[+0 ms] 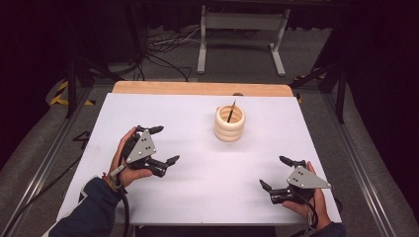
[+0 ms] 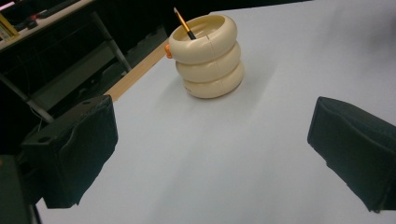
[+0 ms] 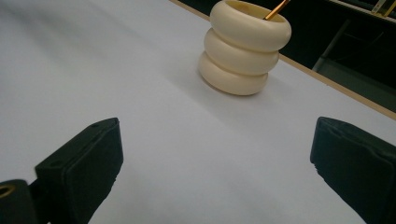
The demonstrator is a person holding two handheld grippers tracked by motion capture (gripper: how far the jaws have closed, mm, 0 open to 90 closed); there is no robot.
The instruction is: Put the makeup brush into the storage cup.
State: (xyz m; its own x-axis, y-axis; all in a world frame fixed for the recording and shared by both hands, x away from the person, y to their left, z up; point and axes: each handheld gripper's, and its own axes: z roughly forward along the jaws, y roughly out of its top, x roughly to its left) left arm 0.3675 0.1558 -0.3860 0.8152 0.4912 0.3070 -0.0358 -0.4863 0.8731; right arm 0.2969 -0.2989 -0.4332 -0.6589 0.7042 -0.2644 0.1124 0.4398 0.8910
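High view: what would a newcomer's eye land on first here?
The cream ribbed holder stands upright toward the far middle of the white table, with a thin brush leaning inside it. Nearer the person, the left gripper and right gripper rest apart on either side, both with jaws spread wide and nothing between them.
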